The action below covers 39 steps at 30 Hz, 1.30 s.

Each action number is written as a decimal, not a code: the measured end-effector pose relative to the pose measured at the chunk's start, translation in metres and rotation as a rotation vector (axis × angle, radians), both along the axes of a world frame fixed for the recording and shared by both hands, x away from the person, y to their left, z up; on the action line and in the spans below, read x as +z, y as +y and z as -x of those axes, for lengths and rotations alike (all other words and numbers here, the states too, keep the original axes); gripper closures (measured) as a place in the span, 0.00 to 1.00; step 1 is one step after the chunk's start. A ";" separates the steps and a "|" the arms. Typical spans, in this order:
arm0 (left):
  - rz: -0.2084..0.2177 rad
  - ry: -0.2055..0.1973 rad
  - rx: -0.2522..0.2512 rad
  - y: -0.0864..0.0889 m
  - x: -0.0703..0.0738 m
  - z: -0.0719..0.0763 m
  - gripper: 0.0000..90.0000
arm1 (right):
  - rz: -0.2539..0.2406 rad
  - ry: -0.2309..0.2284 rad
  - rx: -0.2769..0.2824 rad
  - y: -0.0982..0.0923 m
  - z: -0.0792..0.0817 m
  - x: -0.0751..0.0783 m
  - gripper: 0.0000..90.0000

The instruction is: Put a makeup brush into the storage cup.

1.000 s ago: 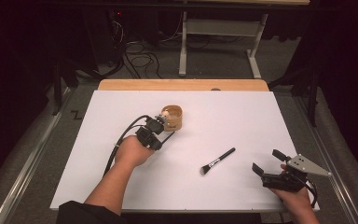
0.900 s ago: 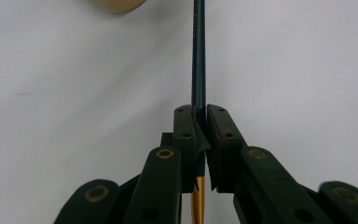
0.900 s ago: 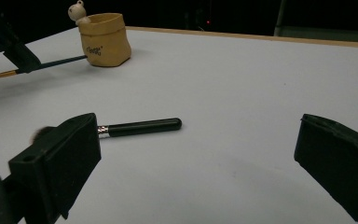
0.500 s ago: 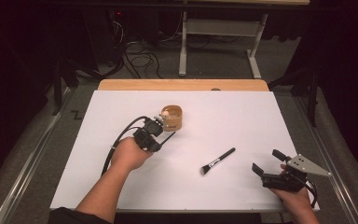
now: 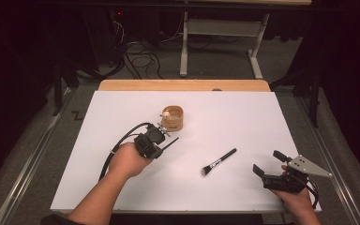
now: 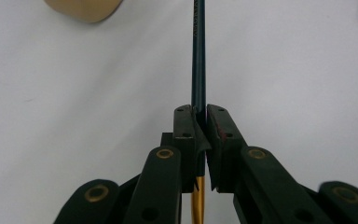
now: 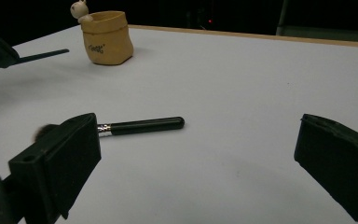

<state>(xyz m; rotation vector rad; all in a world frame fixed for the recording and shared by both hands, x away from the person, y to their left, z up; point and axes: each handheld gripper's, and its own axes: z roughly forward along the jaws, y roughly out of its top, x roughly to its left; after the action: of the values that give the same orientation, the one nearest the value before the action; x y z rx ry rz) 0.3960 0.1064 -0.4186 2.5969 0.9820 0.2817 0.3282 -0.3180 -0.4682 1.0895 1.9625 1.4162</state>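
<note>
Pencil (image 6: pixel 198 56) is staying clamped between my left gripper (image 5: pixel 168 142) jaws, dark shaft pointing out, and since a second ago I am carrying it a little closer to the tan holder (image 5: pixel 172 118), probably to drop it in. My right gripper (image 5: pixel 268 164) is waiting wide and empty near the makeup brush (image 5: pixel 219 161).

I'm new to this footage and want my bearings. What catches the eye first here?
The left gripper stands out, its fingers shut on a thin dark pencil just in front of a small tan pot at mid-table. A black brush lies alone on the white table, ahead of the open right gripper.
</note>
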 end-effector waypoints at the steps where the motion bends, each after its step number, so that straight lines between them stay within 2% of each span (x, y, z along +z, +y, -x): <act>1: -0.001 -0.002 -0.009 -0.002 0.000 0.002 0.92 | 0.001 0.000 0.001 0.000 0.000 0.000 0.01; 4: -0.006 -0.001 -0.031 -0.005 0.000 0.007 0.92 | 0.005 0.000 0.006 0.001 0.000 0.000 0.01; 9: -0.012 0.023 -0.088 -0.013 0.001 0.015 0.92 | 0.018 0.002 0.023 0.003 0.000 -0.001 0.01; 13: -0.015 0.022 -0.123 -0.020 0.005 0.023 0.92 | 0.072 -0.014 0.056 0.011 0.002 -0.001 0.04; 15: -0.014 0.034 -0.147 -0.023 0.006 0.025 0.92 | 0.088 -0.018 0.063 0.013 0.003 -0.001 0.05; 19: -0.016 0.032 -0.179 -0.029 0.009 0.031 0.92 | 0.134 -0.038 0.115 0.023 0.005 0.000 0.10; 23: -0.009 0.034 -0.193 -0.032 0.012 0.033 0.92 | 0.155 -0.064 0.153 0.036 0.007 0.002 0.15; 26: -0.007 0.034 -0.194 -0.032 0.014 0.033 0.92 | 0.166 -0.061 0.175 0.046 0.007 0.004 0.16; 31: 0.000 0.030 -0.211 -0.031 0.015 0.034 0.92 | 0.163 -0.067 0.185 0.056 0.005 0.013 0.17; 39: 0.005 0.038 -0.208 -0.029 0.019 0.032 0.92 | 0.176 -0.099 0.181 0.075 -0.005 0.028 0.17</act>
<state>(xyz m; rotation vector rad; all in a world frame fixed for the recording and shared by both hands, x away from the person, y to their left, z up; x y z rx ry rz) 0.3643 0.0775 -0.4000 2.6811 0.7150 0.1769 0.3335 -0.2426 -0.4399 0.7667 2.1105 1.3299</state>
